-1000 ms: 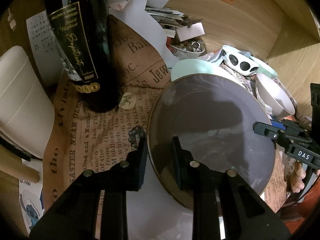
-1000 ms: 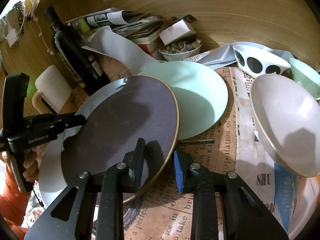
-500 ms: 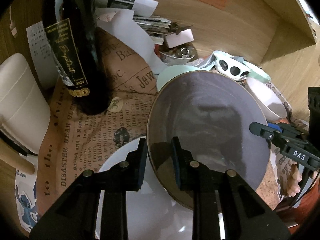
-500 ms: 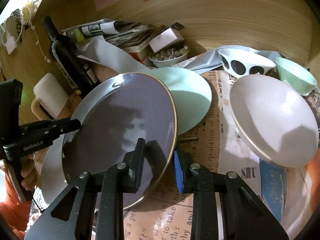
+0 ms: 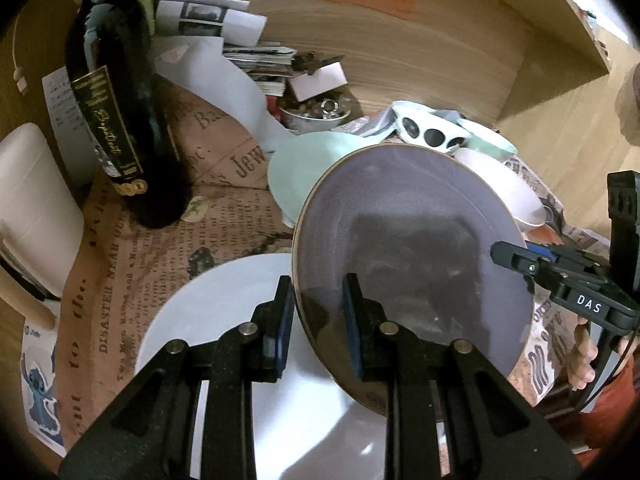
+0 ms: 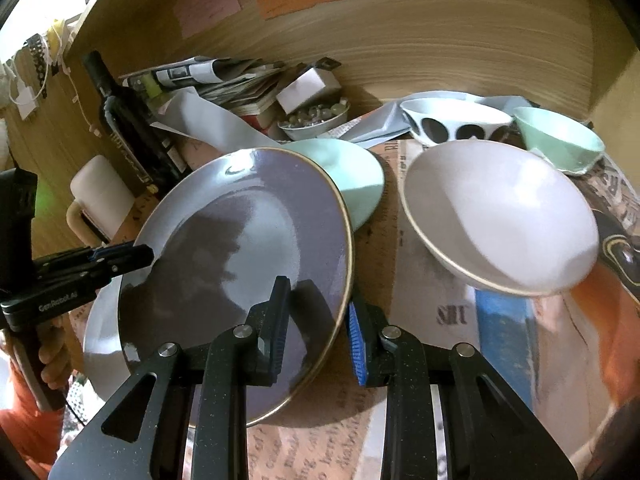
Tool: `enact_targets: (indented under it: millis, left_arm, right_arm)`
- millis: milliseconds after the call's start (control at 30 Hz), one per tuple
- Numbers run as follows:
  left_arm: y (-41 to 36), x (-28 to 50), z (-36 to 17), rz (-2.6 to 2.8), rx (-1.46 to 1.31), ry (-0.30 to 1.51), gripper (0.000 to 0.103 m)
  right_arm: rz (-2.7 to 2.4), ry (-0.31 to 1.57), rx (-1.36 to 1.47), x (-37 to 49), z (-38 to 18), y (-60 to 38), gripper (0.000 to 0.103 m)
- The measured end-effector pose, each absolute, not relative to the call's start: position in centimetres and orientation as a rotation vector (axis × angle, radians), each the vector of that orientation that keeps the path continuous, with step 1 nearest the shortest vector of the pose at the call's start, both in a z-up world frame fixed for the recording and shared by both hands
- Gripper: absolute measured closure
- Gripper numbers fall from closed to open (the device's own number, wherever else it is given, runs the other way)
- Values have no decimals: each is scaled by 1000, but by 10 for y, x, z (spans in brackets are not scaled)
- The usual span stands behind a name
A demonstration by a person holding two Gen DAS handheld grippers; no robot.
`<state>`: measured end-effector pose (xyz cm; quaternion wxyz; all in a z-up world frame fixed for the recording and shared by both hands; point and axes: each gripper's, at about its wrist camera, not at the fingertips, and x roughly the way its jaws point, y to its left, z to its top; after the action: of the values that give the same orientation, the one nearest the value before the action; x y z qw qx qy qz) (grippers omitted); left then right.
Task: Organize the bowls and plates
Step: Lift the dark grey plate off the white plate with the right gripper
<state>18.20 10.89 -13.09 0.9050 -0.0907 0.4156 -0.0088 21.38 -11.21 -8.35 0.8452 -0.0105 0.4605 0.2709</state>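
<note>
A purple plate (image 5: 412, 264) with a gold rim hangs tilted above the table, held from two sides. My left gripper (image 5: 318, 292) is shut on its left rim, and it shows at the left of the right wrist view (image 6: 132, 256). My right gripper (image 6: 318, 304) is shut on the opposite rim, and its tip shows in the left wrist view (image 5: 516, 260). Under the purple plate lies a white plate (image 5: 224, 312). Behind it lies a mint plate (image 6: 352, 176). To the right are a pale pink bowl (image 6: 496, 216), a polka-dot bowl (image 6: 456, 124) and a mint bowl (image 6: 556, 140).
A dark wine bottle (image 5: 120, 120) stands at the left on newspaper-print paper, with a white mug (image 5: 32, 208) further left. A small dish of trinkets (image 6: 312, 118), a stack of papers and a white box sit against the wooden back wall. A person's hand holds each gripper.
Both grippers have risen and drawn back from the wall with the purple plate. It now hangs clear of the white plate, which shows far more. Both grips are unchanged.
</note>
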Motion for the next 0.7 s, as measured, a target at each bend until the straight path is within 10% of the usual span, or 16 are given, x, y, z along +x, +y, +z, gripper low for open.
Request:
enact_targets:
  millis: [700]
  left_arm:
    - [38, 166, -130, -61, -120, 876, 79]
  right_arm:
    - [505, 939, 45, 174, -77, -175, 78]
